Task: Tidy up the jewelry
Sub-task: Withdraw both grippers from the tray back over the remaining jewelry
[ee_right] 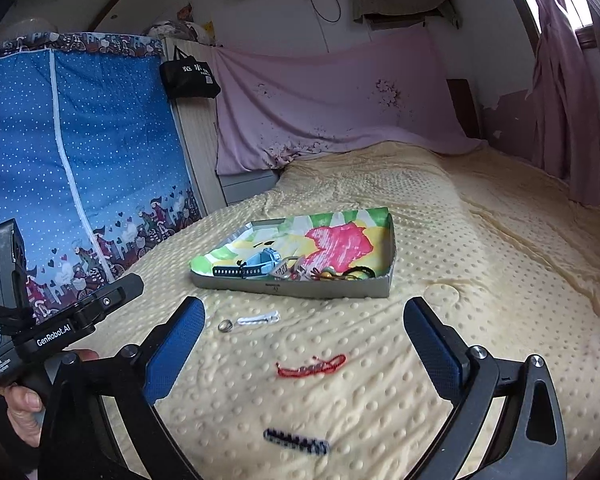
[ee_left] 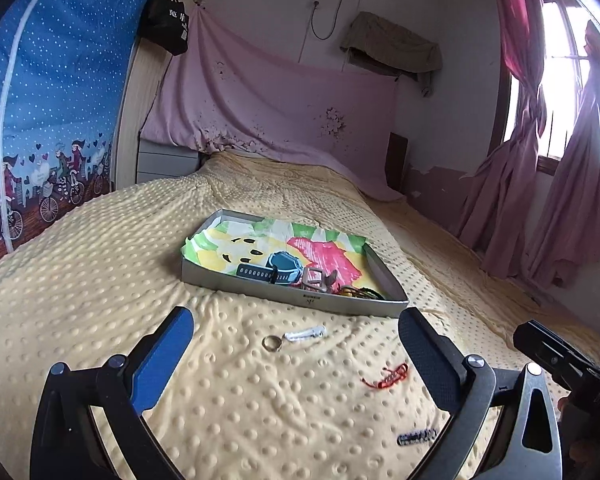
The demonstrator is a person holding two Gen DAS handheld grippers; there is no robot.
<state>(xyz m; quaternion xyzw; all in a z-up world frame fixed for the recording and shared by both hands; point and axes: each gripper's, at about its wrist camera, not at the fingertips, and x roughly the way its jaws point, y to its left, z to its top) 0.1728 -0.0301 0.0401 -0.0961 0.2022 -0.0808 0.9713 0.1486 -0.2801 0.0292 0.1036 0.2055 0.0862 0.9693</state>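
A shallow grey tray (ee_left: pixel 228 280) (ee_right: pixel 340 289) with a bright printed lining lies on the yellow dotted blanket. Inside it are a dark watch (ee_left: pixel 274 270) (ee_right: pixel 246 268), a buckle (ee_left: pixel 314 278) and dark cords (ee_left: pixel 360 292) (ee_right: pixel 356 272). On the blanket in front of the tray lie a ring (ee_left: pixel 271 343) (ee_right: pixel 225 325), a white clip (ee_left: pixel 304 334) (ee_right: pixel 259 318), a red string bracelet (ee_left: pixel 386 376) (ee_right: pixel 312 366) and a black-and-white hair clip (ee_left: pixel 417 437) (ee_right: pixel 296 441). My left gripper (ee_left: pixel 296 340) is open over the ring and white clip. My right gripper (ee_right: pixel 304 332) is open above the red bracelet. Neither holds anything.
The blanket (ee_left: pixel 100 260) covers a bed that reaches back to a pink sheet on the wall. A blue zip wardrobe (ee_right: pixel 60 152) stands on the left, pink curtains (ee_left: pixel 560 184) on the right. A hand (ee_right: pixel 24 404) holds the left gripper's body at the lower left.
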